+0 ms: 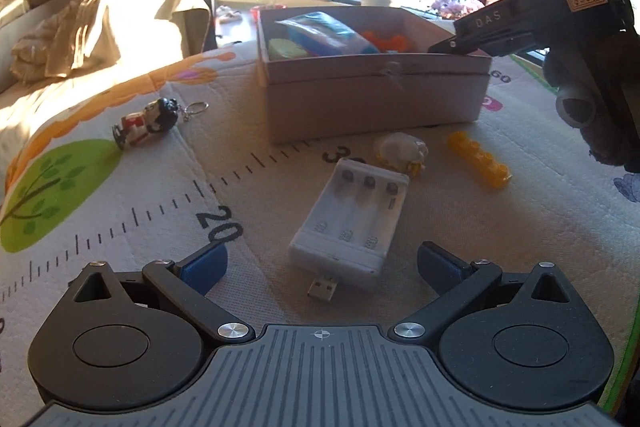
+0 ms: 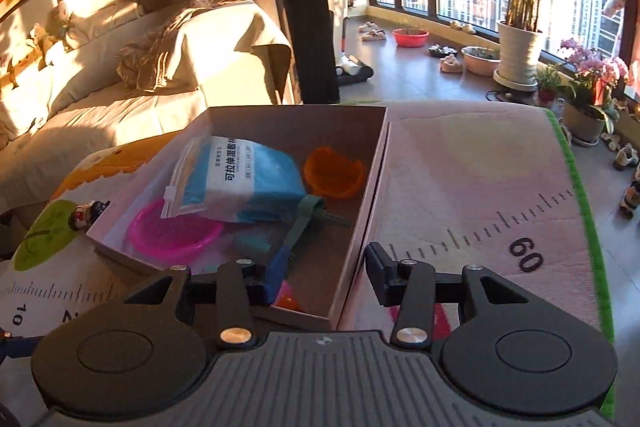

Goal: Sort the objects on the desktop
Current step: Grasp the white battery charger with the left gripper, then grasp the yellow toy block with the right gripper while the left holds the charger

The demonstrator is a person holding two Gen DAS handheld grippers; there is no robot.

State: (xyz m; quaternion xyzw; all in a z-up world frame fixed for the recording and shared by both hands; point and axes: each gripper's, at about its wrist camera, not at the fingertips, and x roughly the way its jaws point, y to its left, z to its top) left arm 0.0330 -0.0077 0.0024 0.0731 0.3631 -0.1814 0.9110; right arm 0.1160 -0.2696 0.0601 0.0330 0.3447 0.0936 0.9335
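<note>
A pink cardboard box (image 1: 372, 99) stands on the mat and holds a blue packet (image 2: 244, 179), a pink dish (image 2: 172, 233), an orange cup (image 2: 334, 171) and a green strap (image 2: 304, 215). On the mat in front of it lie a white battery charger (image 1: 352, 219), a white and yellow toy (image 1: 402, 151), a yellow beaded piece (image 1: 478, 159) and a figure keychain (image 1: 148, 123). My left gripper (image 1: 322, 267) is open, just short of the charger. My right gripper (image 2: 326, 275) is open and empty, straddling the box's right wall; it also shows in the left wrist view (image 1: 436, 47).
The mat (image 2: 480, 187) has a printed ruler and a green edge (image 2: 580, 207) at the right. A sofa with blankets (image 1: 80, 23) lies to the left. Potted plants (image 2: 520, 55) and windows stand beyond.
</note>
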